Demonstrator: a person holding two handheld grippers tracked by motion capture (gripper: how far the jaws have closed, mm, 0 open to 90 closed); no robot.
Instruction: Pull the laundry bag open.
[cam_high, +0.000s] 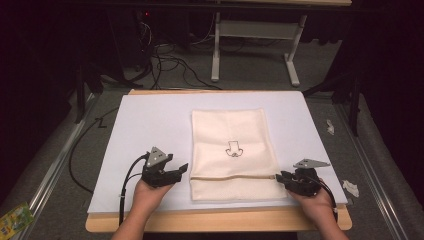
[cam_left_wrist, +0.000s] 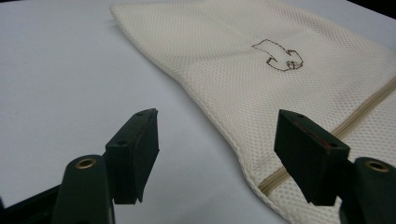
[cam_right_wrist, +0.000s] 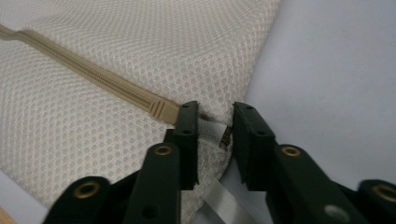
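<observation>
A white sheet (cam_high: 150, 125) is spread over the table (cam_high: 215, 220), and a cream mesh bag (cam_high: 230, 130) is laid flat on its middle, a small dark outline mark (cam_high: 233, 149) stitched near the centre. A tan zipper (cam_high: 232, 176) is run across the bag close to its near end. The left gripper (cam_high: 181, 170) is held at the bag's left edge — its jaws are spread wide apart with nothing between them. The right gripper (cam_right_wrist: 215, 128) is set at the bag's right edge, at the zipper's end, jaws nearly together around a small tab (cam_right_wrist: 211, 133) there — whether the tab is pinched cannot be told.
</observation>
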